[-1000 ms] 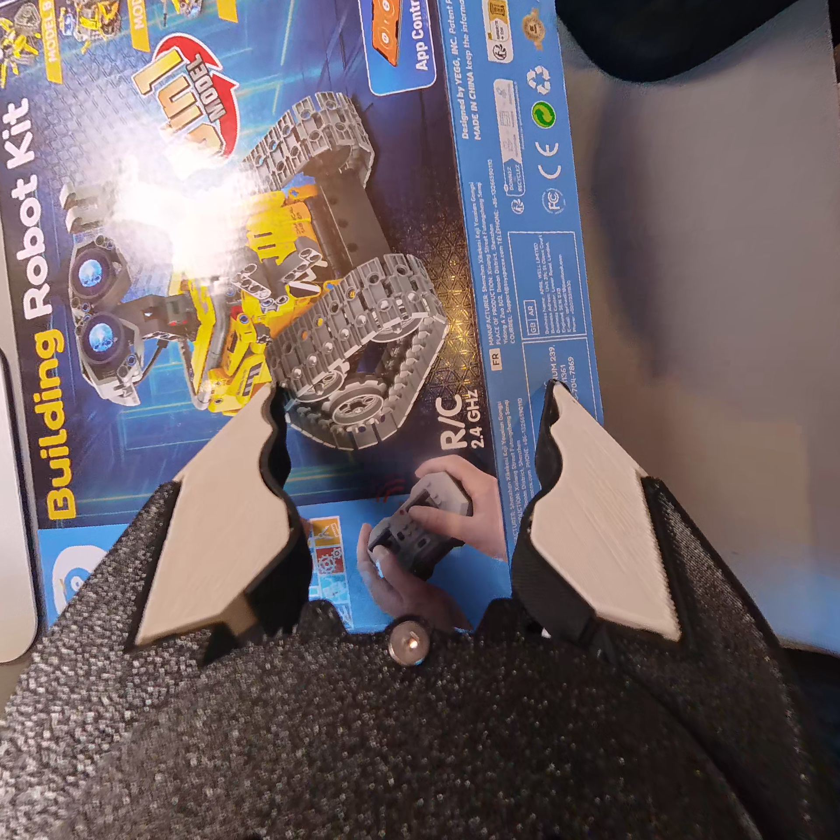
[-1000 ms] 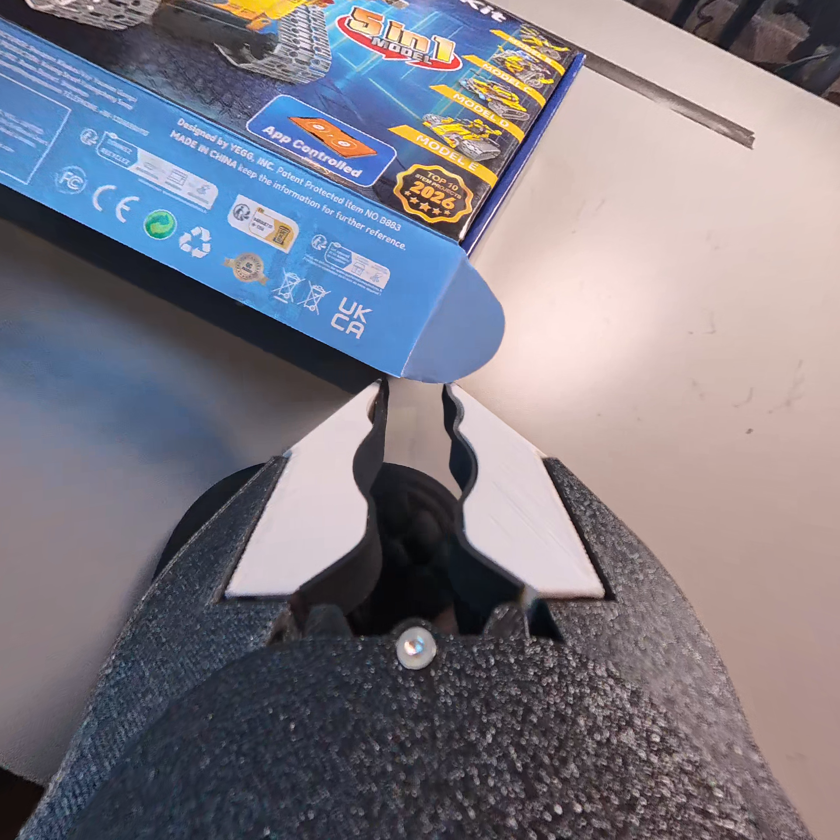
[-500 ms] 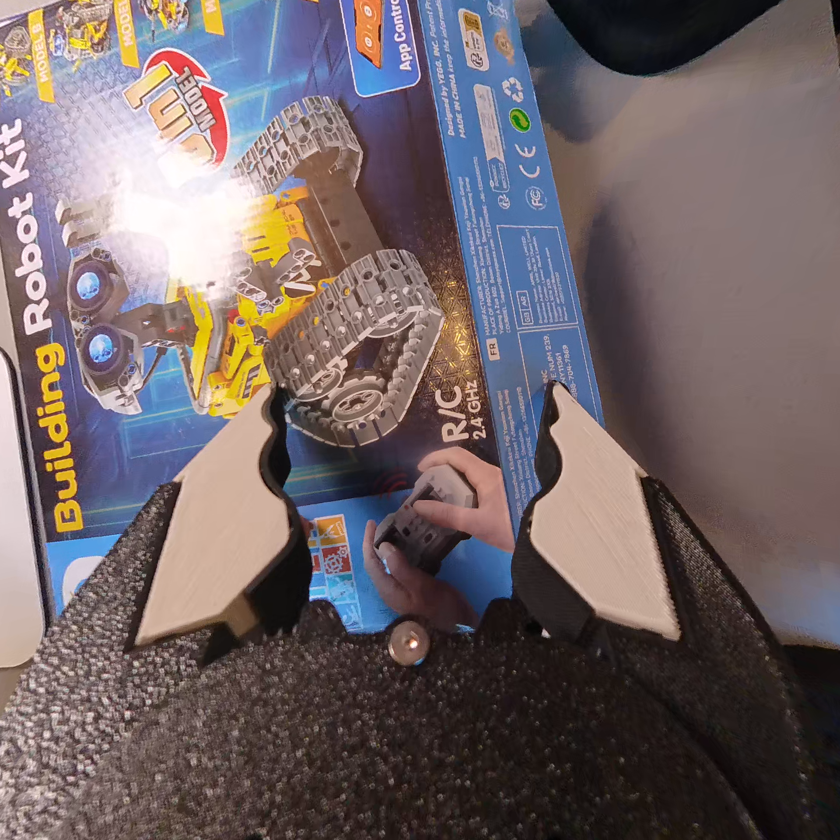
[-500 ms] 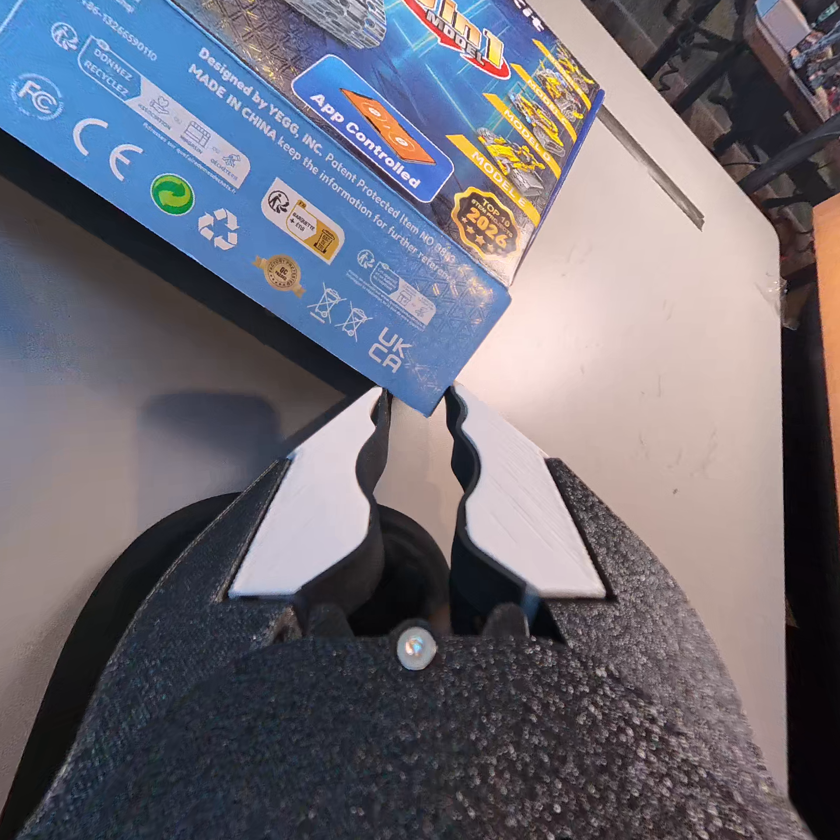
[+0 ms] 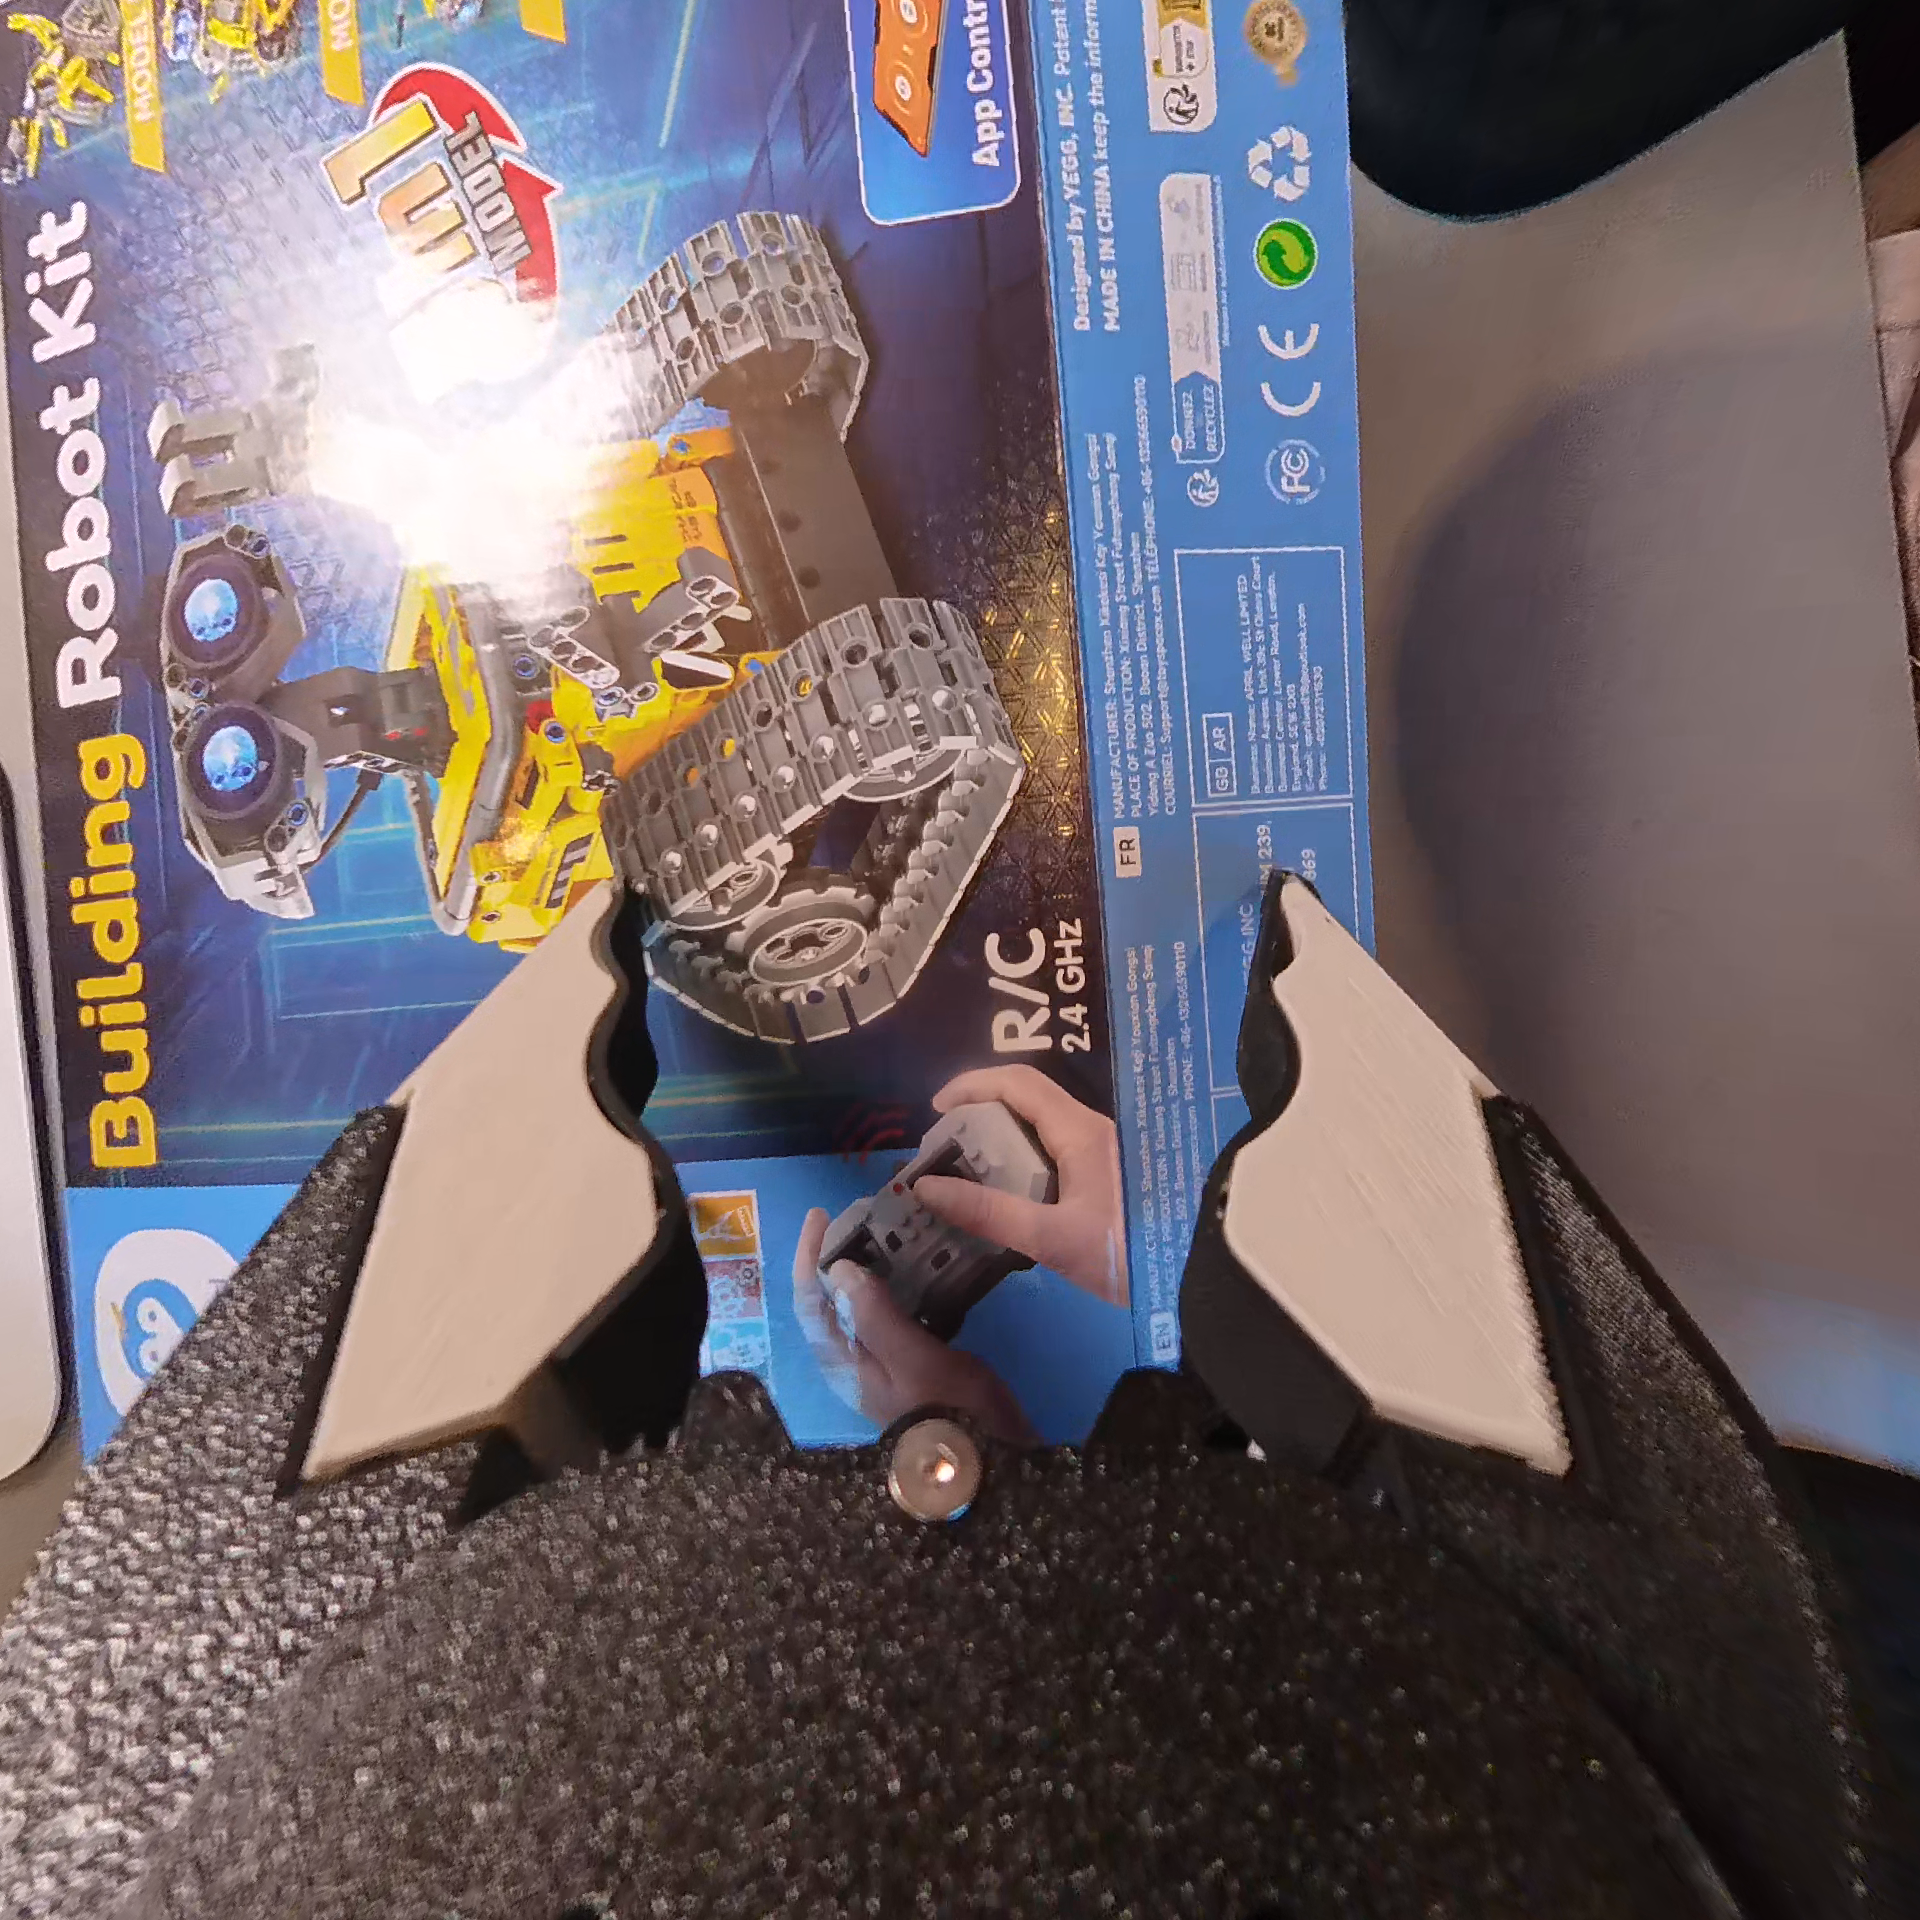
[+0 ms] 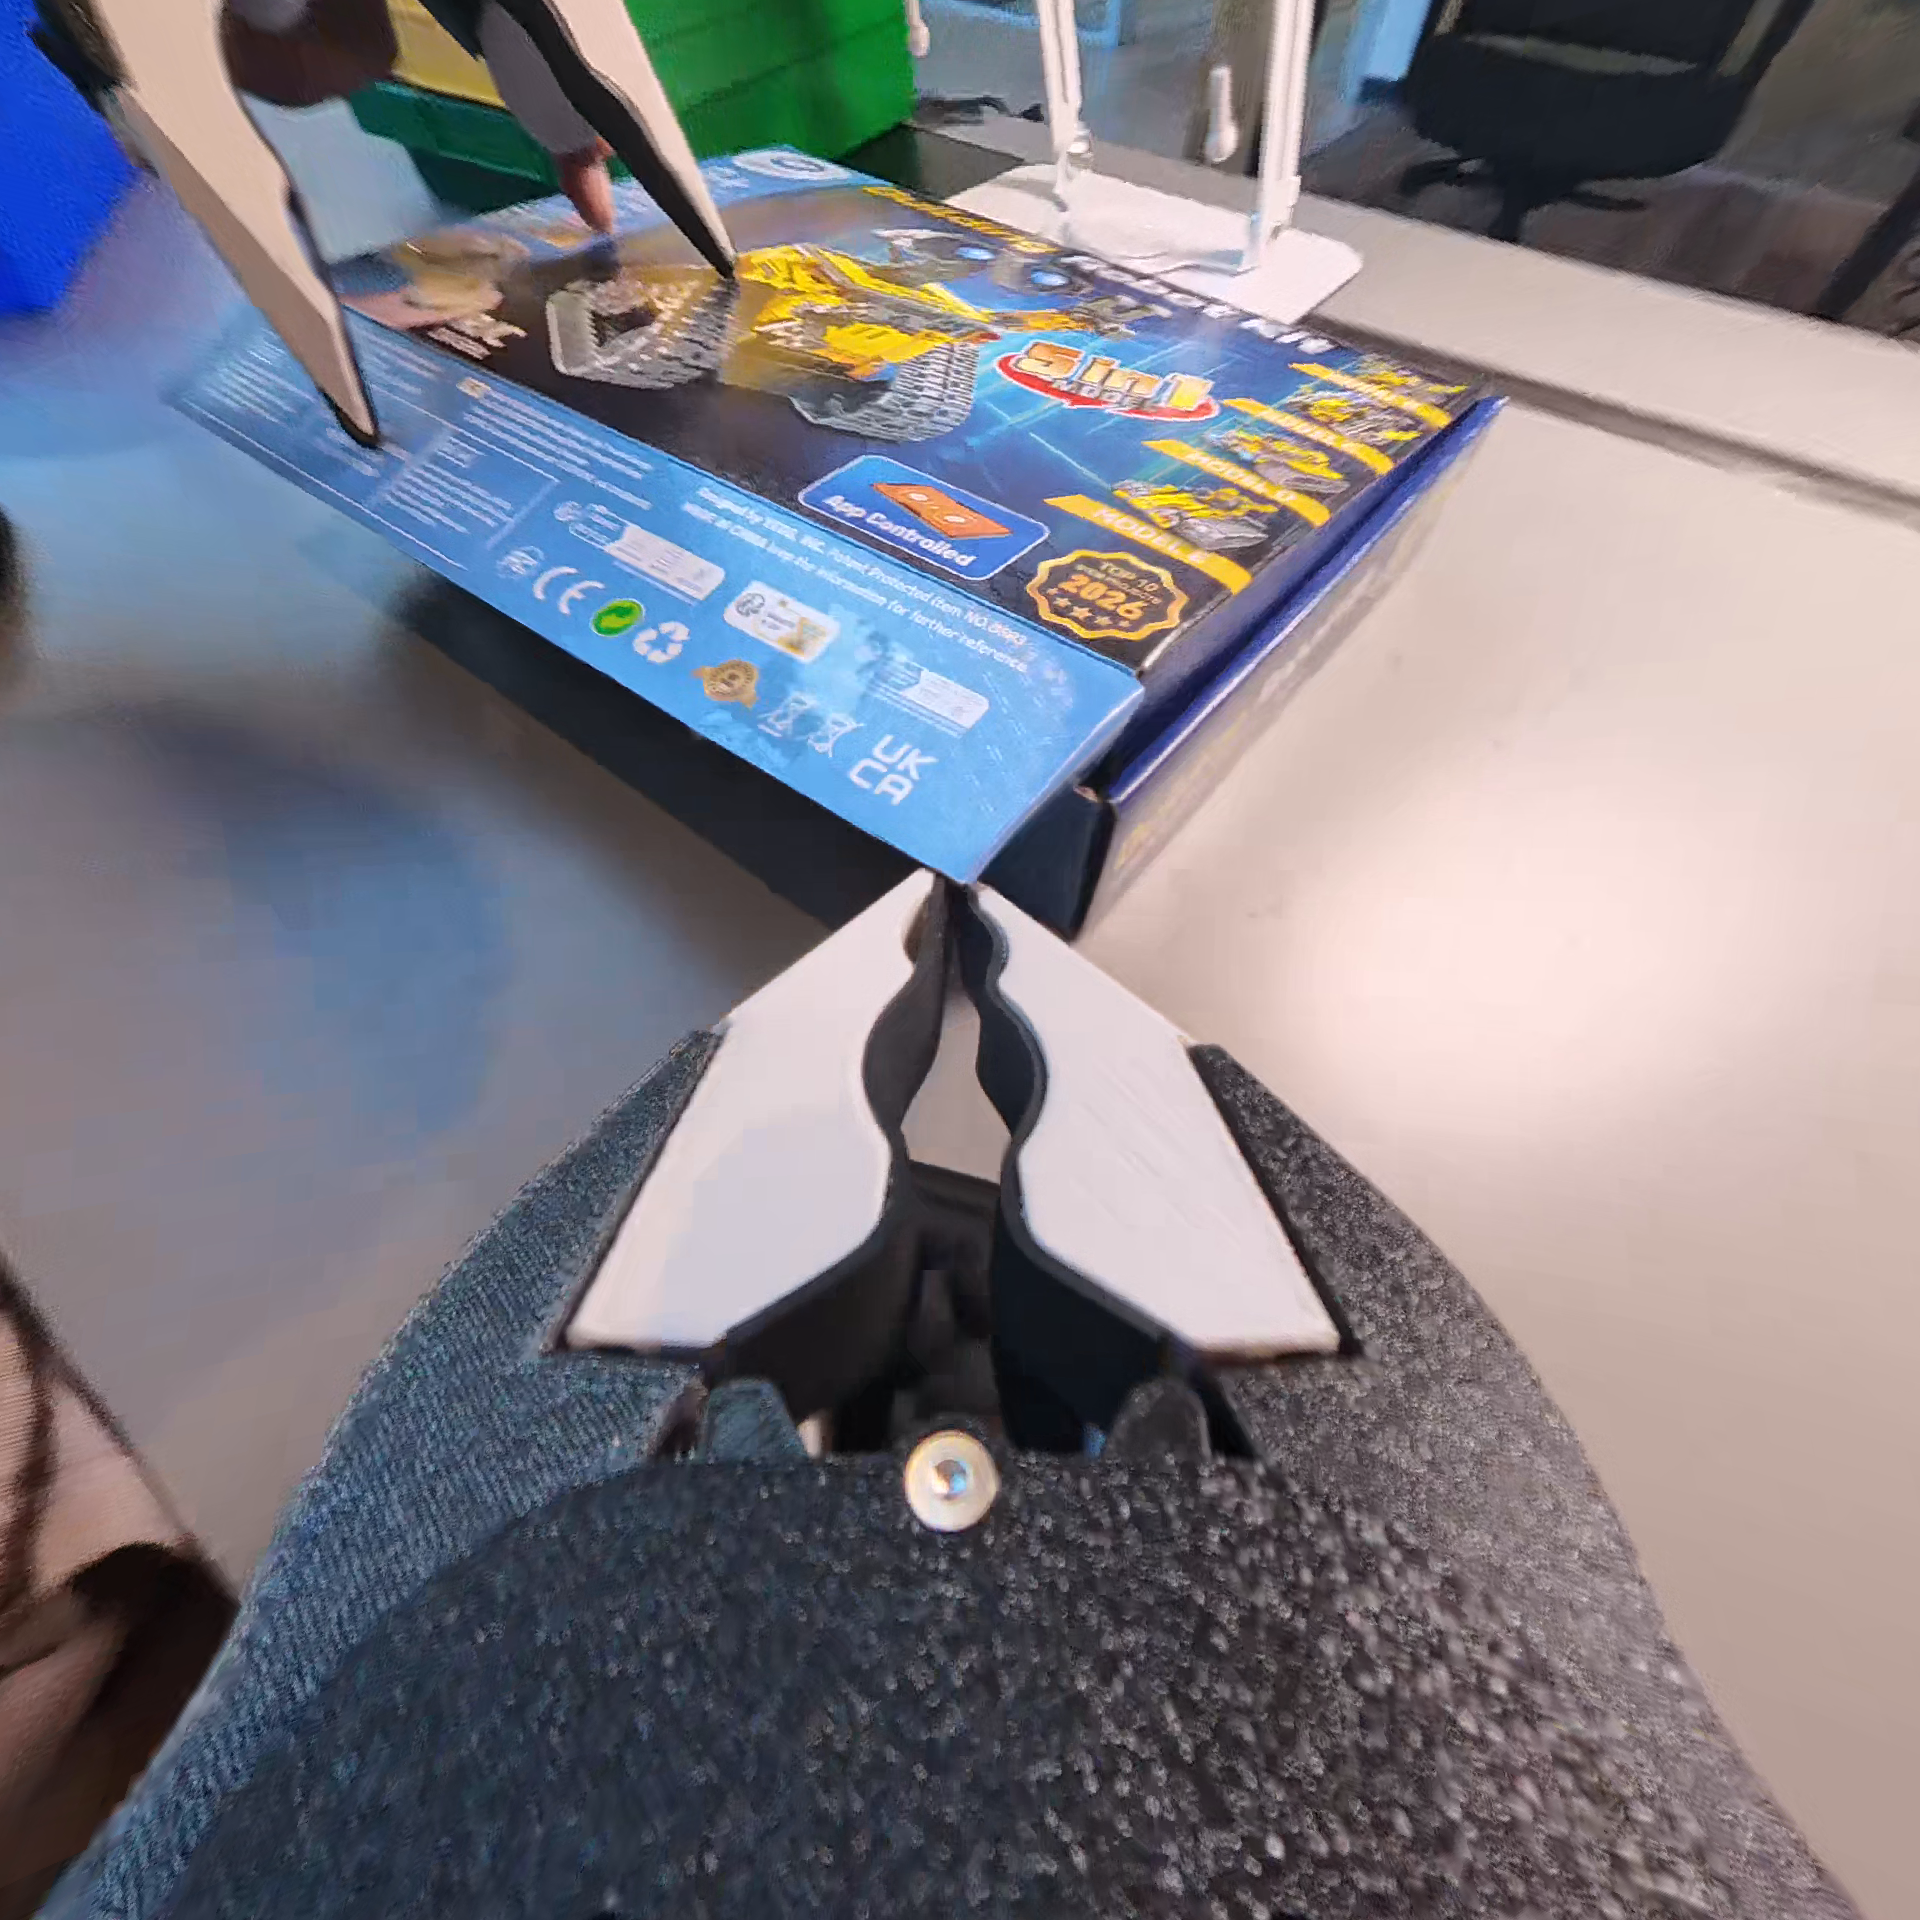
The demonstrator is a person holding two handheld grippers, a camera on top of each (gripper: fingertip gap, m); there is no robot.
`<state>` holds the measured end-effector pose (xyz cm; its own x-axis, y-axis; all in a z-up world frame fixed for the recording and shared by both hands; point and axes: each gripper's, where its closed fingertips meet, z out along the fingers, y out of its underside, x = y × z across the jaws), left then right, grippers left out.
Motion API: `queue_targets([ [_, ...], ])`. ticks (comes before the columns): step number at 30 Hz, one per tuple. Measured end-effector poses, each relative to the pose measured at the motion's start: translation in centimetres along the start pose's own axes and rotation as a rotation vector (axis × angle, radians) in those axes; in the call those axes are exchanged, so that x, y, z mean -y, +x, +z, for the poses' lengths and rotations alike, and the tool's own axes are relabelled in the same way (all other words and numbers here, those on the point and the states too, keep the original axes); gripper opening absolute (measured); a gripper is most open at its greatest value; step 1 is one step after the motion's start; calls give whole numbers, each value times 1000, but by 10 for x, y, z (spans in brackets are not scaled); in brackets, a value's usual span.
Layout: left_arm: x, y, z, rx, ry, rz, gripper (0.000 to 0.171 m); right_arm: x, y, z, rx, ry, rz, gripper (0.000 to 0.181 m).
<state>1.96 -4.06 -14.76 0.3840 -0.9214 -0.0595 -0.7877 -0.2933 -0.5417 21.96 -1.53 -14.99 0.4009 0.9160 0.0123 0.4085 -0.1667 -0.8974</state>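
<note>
Black textured grippers [image 5: 940, 914], white jaws, silver screw [image 6: 951, 1478].

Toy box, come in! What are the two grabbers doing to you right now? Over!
Left gripper open, tips pressing toy box lid. Right gripper pinched shut on lid's blue flap. Table around it.

Pale grey tabletop [image 6: 1558, 935] under soft overhead light, faintly scuffed. At its far edge stands a white stand [image 6: 1174, 239]. Beyond it: green crates [image 6: 790, 83], a blue bin [image 6: 52, 177] and a black office chair [image 6: 1579, 94].
</note>
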Motion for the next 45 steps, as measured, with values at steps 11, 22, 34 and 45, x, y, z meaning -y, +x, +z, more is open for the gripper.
queue_targets([
  [11, -3, -1, 0, -6, -76, 31, 113, -19, -2, 14, -52, -144, -41, 0],
  [22, -1, -1, 1, 18, -47, 29, 113, -28, 9, 19, -101, -205, -1, 23],
  [34, 0, -2, 0, 10, -15, 14, 110, -7, 9, 16, -178, -87, -155, 5],
  [45, 1, -3, -1, 4, -12, 11, 108, -12, 16, 16, -317, -114, -240, 0],
])
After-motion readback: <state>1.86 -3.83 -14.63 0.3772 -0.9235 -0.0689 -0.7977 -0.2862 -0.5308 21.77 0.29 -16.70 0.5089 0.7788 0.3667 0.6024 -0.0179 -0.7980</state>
